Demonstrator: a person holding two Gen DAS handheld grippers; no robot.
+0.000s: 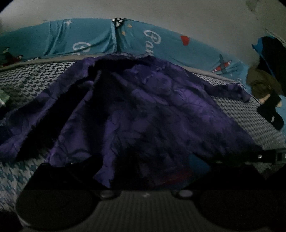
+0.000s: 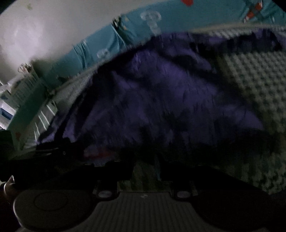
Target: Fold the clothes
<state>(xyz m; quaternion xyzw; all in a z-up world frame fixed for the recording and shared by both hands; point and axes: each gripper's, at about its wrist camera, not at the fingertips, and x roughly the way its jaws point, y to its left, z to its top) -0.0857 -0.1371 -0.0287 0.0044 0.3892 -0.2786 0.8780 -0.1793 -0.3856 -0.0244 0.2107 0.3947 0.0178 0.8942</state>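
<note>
On the bed: one purple garment [image 1: 143,107] lies spread over one houndstooth cover [image 1: 250,110], its textured cloth rumpled, with a dark fold running down its left part.
Behind it: one turquoise printed sheet [image 1: 89,37] with white lettering and small planes, against a pale wall [image 1: 178,14].
Grippers: two, one per hand; the left gripper [image 1: 143,171] sits low at the garment's near edge, the right gripper [image 2: 146,167] likewise.
Left gripper's grip: cloth fills the space between its dark fingers, but it is too dim to tell whether they pinch it.
Right gripper's grip: a gap shows between its fingers with the cover visible through it; I cannot tell if it has any cloth.
Left view only: a dark clothes pile [image 1: 264,92] off to the right, well apart from the garment, and sharp detail.
Right view only: a white slatted thing [image 2: 26,85] at the left; everything is smeared by blur.
</note>
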